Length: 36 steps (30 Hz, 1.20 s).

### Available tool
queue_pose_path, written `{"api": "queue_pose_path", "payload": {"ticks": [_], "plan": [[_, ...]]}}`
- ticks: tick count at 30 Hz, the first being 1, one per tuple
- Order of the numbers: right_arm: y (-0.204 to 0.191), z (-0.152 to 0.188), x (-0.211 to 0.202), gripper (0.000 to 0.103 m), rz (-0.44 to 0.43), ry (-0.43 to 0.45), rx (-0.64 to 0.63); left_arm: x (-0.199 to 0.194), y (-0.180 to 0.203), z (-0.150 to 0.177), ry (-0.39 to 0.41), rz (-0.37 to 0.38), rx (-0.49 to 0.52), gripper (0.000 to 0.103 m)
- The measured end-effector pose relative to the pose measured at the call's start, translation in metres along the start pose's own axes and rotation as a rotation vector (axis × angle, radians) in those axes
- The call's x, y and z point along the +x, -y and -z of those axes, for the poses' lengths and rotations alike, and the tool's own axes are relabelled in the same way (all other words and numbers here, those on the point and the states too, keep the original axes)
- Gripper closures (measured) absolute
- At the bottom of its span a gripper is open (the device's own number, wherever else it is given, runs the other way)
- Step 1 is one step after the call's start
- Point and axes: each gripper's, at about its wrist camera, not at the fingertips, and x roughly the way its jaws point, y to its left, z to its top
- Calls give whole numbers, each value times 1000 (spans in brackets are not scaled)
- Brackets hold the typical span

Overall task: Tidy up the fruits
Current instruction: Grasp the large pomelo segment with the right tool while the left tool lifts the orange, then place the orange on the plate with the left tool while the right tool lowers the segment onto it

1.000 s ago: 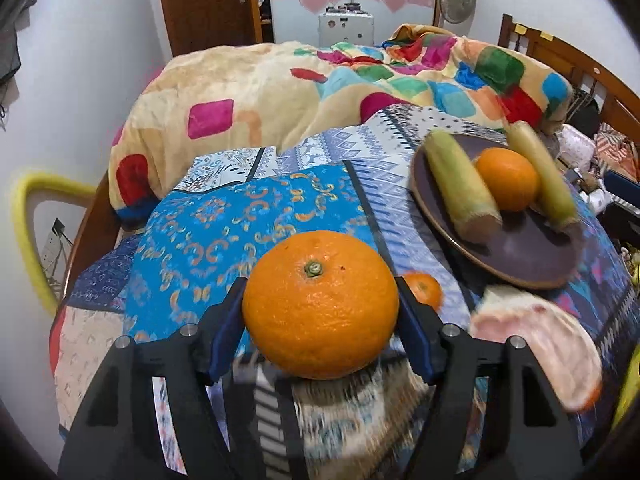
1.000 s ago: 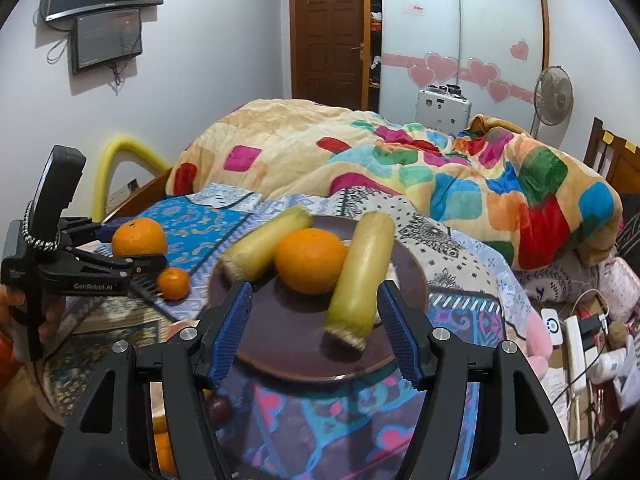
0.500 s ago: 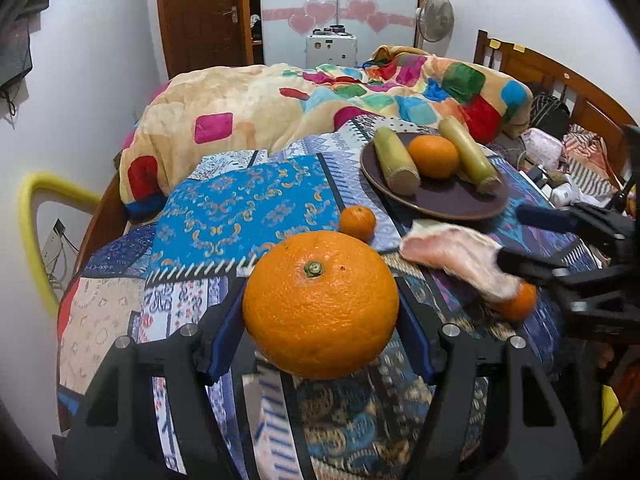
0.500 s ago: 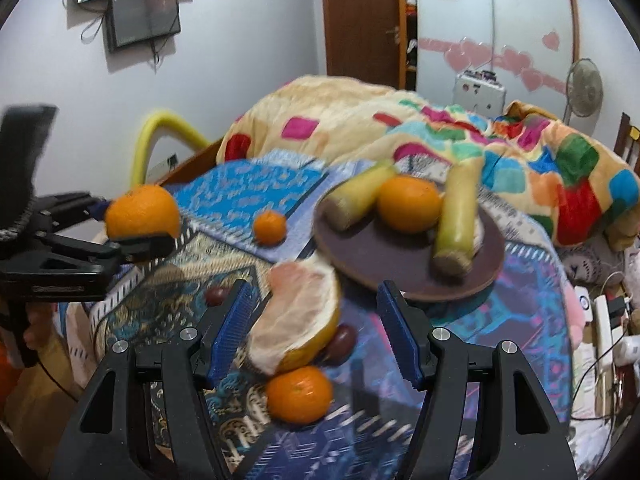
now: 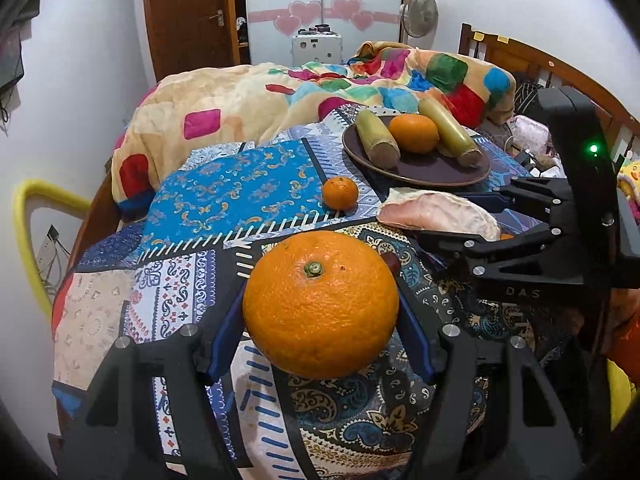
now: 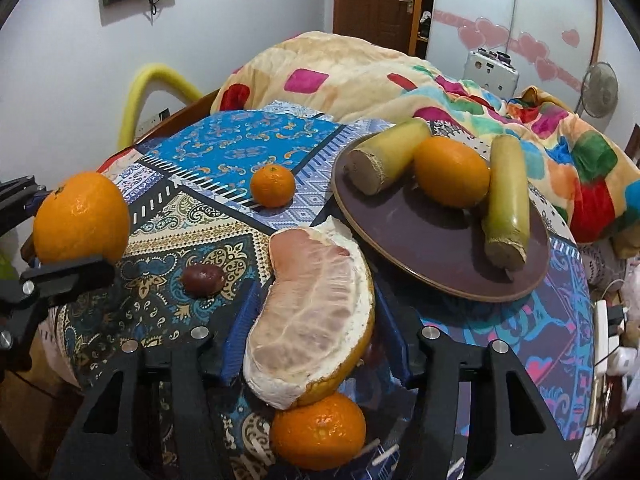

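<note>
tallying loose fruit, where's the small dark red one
In the right wrist view the small dark red fruit lies on the patterned cloth, just left of the peeled pomelo piece, below the small mandarin.

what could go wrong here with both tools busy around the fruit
1. The right tool is closing around the peeled pink pomelo wedge; the soft flesh could be crushed or slip out.
2. A small orange tangerine sits right under the wedge's near end and may get knocked and roll.
3. The round dark brown plate already carries two sugarcane pieces and an orange, so the large orange gripped by the left tool has little room there.
</note>
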Motion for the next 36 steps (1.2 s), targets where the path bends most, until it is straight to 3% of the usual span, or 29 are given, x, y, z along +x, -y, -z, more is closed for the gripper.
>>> {"api": "queue_pose_path", "payload": {"ticks": [11, 20, 28, 36], "plan": [[-6, 6, -24, 53, -17, 52, 3, -10, 7, -6, 30, -17, -8, 34], [20, 0, -79, 53, 22, 205, 64, -14, 20, -27, 60, 1, -20, 34], [54, -10, -103, 53, 93, 303, 114, 3, 38, -65, 84, 44, -23, 34], [92, -18, -90, 53, 126, 328, 162, 40, 63, -100, 73, 75, 13, 34]]}}
